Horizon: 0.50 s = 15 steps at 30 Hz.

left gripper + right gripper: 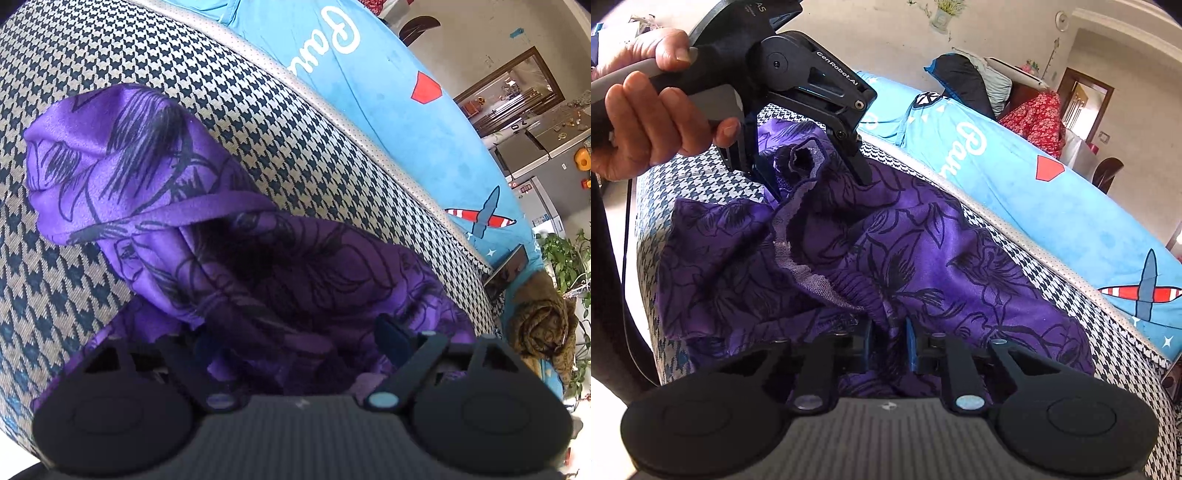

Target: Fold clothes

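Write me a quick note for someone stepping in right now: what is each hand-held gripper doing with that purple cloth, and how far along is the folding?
Right hand-held gripper: jaws narrowed onto a fold of the purple floral garment at its near edge; it looks gripped.
Left hand-held gripper: jaws wide, straddling a bunched part at the garment's far side, pads not clearly pressing.
Garment: crumpled in a heap on the houndstooth cushion, beside the blue cover.
Done: nothing looks folded yet.
Left: secure the left grip, spread the garment flat, then fold.

Purple garment (207,236) folds hide the left gripper's (295,339) left finger.
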{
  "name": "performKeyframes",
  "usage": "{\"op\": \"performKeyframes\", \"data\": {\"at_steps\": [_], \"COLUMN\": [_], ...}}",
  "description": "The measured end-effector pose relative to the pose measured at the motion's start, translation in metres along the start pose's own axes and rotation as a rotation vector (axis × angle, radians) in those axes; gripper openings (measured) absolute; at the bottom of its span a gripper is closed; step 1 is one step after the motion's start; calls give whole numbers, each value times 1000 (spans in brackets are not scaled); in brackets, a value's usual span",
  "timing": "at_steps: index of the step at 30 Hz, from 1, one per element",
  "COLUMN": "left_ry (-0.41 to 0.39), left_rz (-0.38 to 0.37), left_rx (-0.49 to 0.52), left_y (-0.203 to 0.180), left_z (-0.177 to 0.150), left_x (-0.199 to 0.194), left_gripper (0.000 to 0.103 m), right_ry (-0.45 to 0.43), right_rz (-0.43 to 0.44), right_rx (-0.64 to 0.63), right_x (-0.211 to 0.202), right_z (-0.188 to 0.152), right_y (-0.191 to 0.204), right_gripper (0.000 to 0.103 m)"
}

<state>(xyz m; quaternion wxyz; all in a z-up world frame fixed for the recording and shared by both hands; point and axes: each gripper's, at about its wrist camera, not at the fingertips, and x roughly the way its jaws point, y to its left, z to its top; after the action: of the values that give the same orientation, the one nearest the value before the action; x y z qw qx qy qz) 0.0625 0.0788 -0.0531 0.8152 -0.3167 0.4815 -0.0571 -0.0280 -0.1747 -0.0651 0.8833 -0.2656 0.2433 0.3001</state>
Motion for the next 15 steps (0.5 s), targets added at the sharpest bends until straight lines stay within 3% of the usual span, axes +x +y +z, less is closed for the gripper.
{"op": "performKeyframes", "data": {"at_steps": [4,6,8,13,15], "left_ry": [12,14,15,56,61], "left_rz": [51,74,87,74,101], "left_rx": [-18,-41,-65,-105,-82], "left_y": [3,7,11,19,15], "left_z": [-4,-3,-2,-1,-1], "left_x": [4,5,6,12,16], "left_gripper": [83,88,90,91,84], "right_ry": [14,17,20,21,16], "right_rz": [28,39,40,-9,-16], "right_rx": [7,1,-7,-4,13], "right_x": [2,2,2,5,5], "right_z": [1,1,1,1,2], "right_y": [1,2,4,3,0], "right_gripper": [30,39,42,40,28]}}
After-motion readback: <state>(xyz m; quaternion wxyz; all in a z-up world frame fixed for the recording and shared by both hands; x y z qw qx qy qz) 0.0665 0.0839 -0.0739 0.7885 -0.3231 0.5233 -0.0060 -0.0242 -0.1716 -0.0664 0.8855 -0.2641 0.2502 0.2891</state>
